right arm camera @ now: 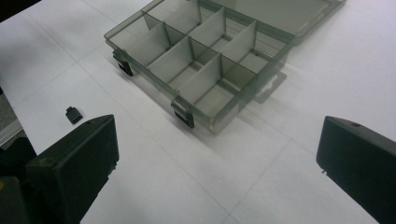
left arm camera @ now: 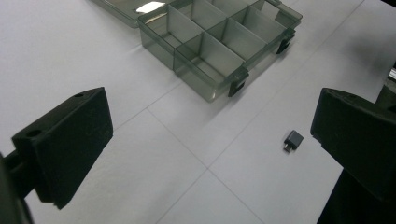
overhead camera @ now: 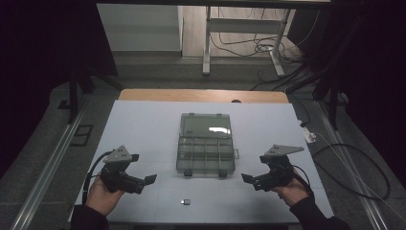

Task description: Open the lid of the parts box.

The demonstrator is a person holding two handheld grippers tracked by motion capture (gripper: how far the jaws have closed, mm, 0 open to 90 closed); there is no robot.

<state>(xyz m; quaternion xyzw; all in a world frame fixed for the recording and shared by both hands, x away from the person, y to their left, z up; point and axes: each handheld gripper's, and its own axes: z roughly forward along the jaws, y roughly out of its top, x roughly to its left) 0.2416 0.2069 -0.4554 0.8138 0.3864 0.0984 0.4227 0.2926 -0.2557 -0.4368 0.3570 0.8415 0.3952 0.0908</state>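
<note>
We hold both claws wide apart, nothing gripped. Left claw (overhead camera: pixel 143 182) and right claw (overhead camera: pixel 249 179) flank the open box (overhead camera: pixel 206 143) on the counter (overhead camera: pixel 139 124); small black plug (overhead camera: pixel 186 201) lies between them, nearer us.

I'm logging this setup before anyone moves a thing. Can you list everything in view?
box: one, clear grey, compartments empty, lid open, middle of the table
small plug: one, dark, near edge, in front of the box
table: one, white top
desk frame: one, pale, on the floor beyond
cables: several, dark, on the floor
left tool: one, black, open, empty
right tool: one, black, open, empty
</note>
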